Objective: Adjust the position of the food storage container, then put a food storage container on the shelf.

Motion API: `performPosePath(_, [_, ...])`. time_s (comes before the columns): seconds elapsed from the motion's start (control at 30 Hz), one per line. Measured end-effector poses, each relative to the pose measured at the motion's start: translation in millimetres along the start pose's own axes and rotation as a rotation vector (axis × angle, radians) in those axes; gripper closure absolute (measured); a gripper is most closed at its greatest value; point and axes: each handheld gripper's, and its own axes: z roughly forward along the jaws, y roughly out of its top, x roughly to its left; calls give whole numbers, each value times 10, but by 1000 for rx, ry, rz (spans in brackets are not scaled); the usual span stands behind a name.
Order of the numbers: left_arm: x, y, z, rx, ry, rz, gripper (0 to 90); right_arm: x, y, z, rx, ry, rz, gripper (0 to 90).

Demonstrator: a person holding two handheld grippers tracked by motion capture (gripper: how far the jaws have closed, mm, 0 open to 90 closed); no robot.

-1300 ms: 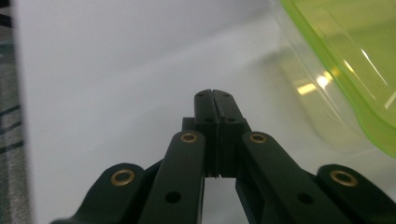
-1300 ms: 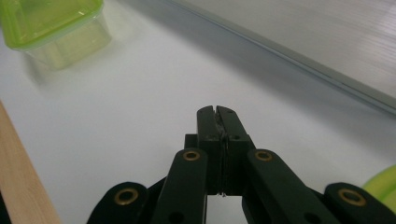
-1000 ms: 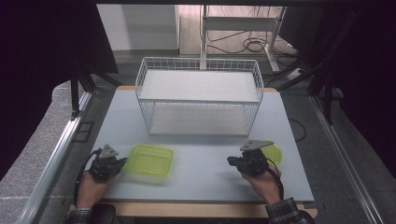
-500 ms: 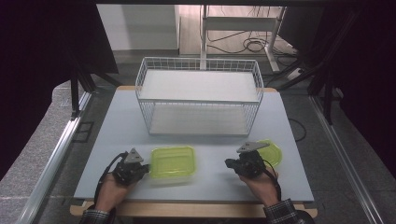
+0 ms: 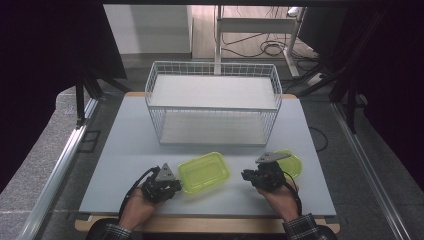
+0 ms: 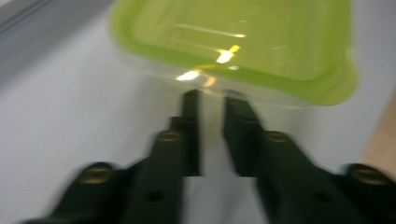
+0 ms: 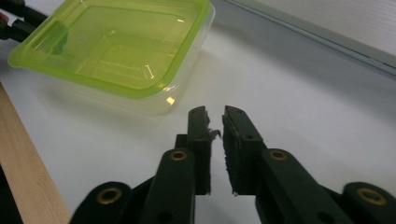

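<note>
A lime-green, clear-walled container (image 5: 204, 172) lies open side up on the grey table (image 5: 115, 150), near its front edge. My left gripper (image 5: 177, 186) is at the container's left end; in the left gripper view its jaws are nearly together with nothing between them, and the tips (image 6: 210, 95) rest against the container's (image 6: 243, 42) wall. My right gripper (image 5: 245, 176) stands a short way to the container's right, shut and empty (image 7: 215, 112), pointing toward the container (image 7: 121, 46). A green lid (image 5: 290, 162) lies just behind my right gripper.
A white wire basket (image 5: 212, 107) with a shelf stands in the middle of the table, behind the container. The table's wooden front edge (image 7: 23, 172) runs close to both hands. The left gripper's tips (image 7: 14, 18) show beyond the container in the right gripper view.
My left gripper has slid to the right and the green container has moved right with it, toward the right gripper. The right gripper has edged slightly left.
</note>
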Motion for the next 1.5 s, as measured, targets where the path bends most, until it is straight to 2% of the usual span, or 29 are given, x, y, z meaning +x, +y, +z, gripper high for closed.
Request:
performPosePath(0.03, [36,-32,-28,-9,31,-28,543,-4,-1,-3,-5,-2,-1,742])
performPosePath(0.07, [58,-52,-50,-15,47,-34,420,-9,-2,-4,-11,-6,0,695])
performPosePath(0.1, [80,-83,-87,-31,60,-42,354,-13,-4,-2,-14,-8,3,667])
performPosePath(0.13, [111,-128,-151,-60,84,-64,217,-29,-11,9,-21,-14,8,603])
performPosePath(0.2, [120,-144,-174,-70,89,-71,132,-36,-13,13,-21,-15,14,574])
performPosePath(0.23, [124,-158,-192,-76,91,-74,106,-47,-14,19,-28,-15,21,512])
performPosePath(0.27, [127,-169,-202,-84,91,-75,106,-47,-14,19,-28,-15,21,512])
performPosePath(0.3, [134,-177,-207,-89,88,-78,65,-50,-7,18,-33,-10,26,462])
performPosePath(0.4, [156,-195,-205,-100,74,-84,56,-49,3,20,-46,-6,27,418])
performPosePath(0.43, [161,-209,-202,-99,74,-76,42,-57,11,27,-53,1,35,377])
performPosePath(0.53, [161,-220,-204,-105,78,-65,36,-72,16,38,-54,20,57,351])
performPosePath(0.6, [160,-225,-211,-112,88,-51,33,-91,24,44,-58,36,74,339])
performPosePath(0.63, [159,-231,-218,-116,99,-35,29,-108,43,48,-62,61,100,318])
performPosePath(0.67, [159,-231,-218,-116,99,-35,29,-108,43,48,-62,61,100,318])
performPosePath(0.7, [157,-238,-222,-117,112,-24,28,-125,69,57,-67,76,130,302])
performPosePath(0.73, [157,-238,-222,-117,112,-24,26,-125,69,57,-67,76,130,302])
performPosePath(0.77, [158,-243,-228,-111,121,-16,25,-146,105,77,-73,87,153,296])
performPosePath(0.83, [153,-251,-231,-115,131,-16,25,-154,126,93,-75,97,162,296])
performPosePath(0.93, [146,-266,-247,-112,144,-12,26,-182,191,163,-74,124,181,323])
performPosePath(0.97, [142,-277,-255,-111,147,-10,26,-194,232,221,-68,145,201,344])
performPosePath(1.0, [142,-277,-255,-111,147,-10,26,-194,232,221,-68,145,201,344])
performPosePath(1.03, [133,-287,-257,-107,151,-6,26,-203,265,288,-53,172,220,377])
performPosePath(1.07, [133,-287,-257,-107,151,-6,26,-203,265,288,-53,172,220,377])
performPosePath(1.17, [116,-295,-265,-102,153,3,25,-208,334,419,-32,213,249,437])
performPosePath(1.33, [112,-302,-271,-102,157,6,25,-220,413,545,-13,248,279,494])
performPosePath(1.47, [112,-304,-269,-100,157,5,25,-266,449,680,19,286,337,576])
performPosePath(1.5, [112,-304,-269,-100,157,5,25,-266,449,680,19,286,337,576])
